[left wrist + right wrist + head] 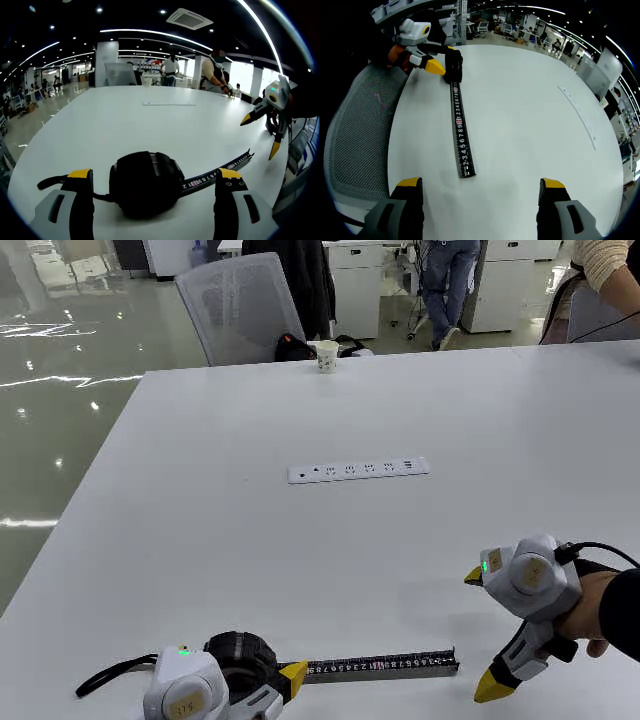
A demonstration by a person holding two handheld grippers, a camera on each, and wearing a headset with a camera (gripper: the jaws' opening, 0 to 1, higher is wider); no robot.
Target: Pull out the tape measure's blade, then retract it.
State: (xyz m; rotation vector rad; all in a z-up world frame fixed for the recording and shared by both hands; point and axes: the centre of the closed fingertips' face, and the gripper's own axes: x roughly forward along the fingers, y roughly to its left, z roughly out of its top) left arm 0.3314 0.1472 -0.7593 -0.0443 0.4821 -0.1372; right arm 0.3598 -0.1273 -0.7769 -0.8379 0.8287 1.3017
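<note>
The left tool (155, 173), wide, straddles the tape measure (145, 185), seemingly loose; the right tool (481, 182) gapes empty. The unheld blade (460, 130) at its 11 o'clock could whip back.

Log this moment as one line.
left gripper: open, straddling tape measure case | blade: extended, flat on table | right gripper: open, clear of blade tip
</note>
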